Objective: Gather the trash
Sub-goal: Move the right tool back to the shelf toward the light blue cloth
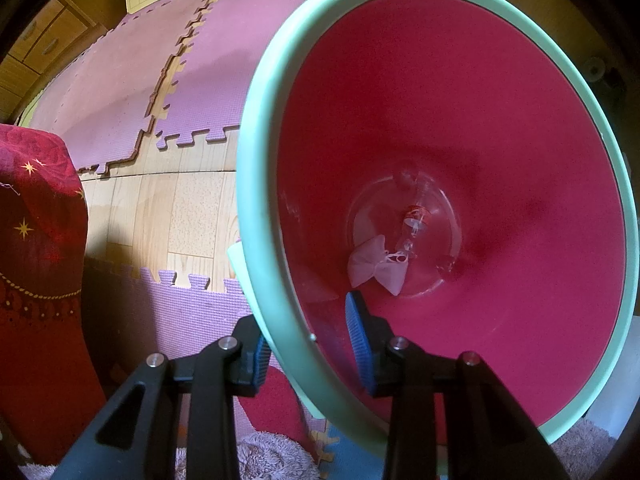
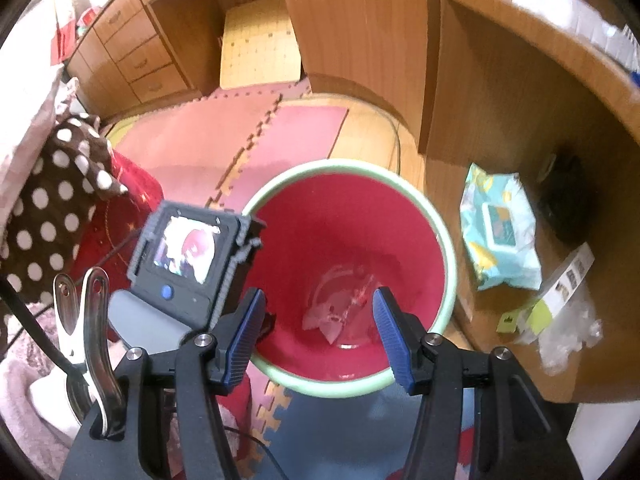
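Observation:
A trash bin with a pale green rim [image 1: 256,160] and a red liner fills the left wrist view. My left gripper [image 1: 308,328] is shut on that rim, one blue pad [image 1: 258,354] outside and the other inside the bin. At the bottom lie a crumpled white wrapper [image 1: 378,266] and clear plastic bits [image 1: 416,216]. In the right wrist view the bin [image 2: 448,248] stands below my right gripper [image 2: 319,296], which is open with nothing between its fingers. The trash [image 2: 332,316] shows at the bin's bottom. The left gripper's camera unit [image 2: 192,256] sits at the bin's left edge.
On the wooden desk shelf to the right lie a wet-wipes pack [image 2: 500,232] and a clear plastic package [image 2: 560,320]. Pink foam mats [image 1: 140,80] cover the wood floor. A red cloth [image 1: 40,240] and a polka-dot fabric [image 2: 52,208] are at left.

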Action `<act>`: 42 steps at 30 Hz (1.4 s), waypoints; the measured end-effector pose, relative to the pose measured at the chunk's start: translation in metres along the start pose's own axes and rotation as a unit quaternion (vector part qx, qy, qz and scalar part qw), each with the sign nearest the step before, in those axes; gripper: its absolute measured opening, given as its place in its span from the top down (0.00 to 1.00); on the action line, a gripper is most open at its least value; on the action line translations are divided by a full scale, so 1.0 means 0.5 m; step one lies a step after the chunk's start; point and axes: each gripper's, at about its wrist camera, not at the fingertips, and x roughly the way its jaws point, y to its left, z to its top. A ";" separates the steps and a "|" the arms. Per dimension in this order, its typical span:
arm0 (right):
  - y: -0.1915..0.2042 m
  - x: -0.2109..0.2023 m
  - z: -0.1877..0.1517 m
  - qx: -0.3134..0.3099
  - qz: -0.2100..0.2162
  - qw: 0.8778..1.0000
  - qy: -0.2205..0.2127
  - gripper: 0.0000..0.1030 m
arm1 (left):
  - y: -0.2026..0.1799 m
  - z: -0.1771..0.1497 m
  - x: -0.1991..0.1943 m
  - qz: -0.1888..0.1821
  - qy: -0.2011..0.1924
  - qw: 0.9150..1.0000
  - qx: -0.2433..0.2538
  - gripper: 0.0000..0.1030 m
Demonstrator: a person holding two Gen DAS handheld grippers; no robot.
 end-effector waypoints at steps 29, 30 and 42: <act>-0.114 -0.259 0.062 0.074 -0.043 0.985 -0.152 0.44 | -0.001 -0.004 0.001 -0.002 0.001 1.000 0.000 0.65; -0.122 -0.270 0.062 0.076 -0.049 0.983 -0.157 0.44 | -0.001 -0.005 0.002 -0.003 0.001 1.000 -0.001 0.65; -0.250 -0.380 0.041 0.130 -0.122 0.966 -0.187 0.44 | 0.000 -0.005 0.004 -0.005 0.003 1.000 -0.002 0.65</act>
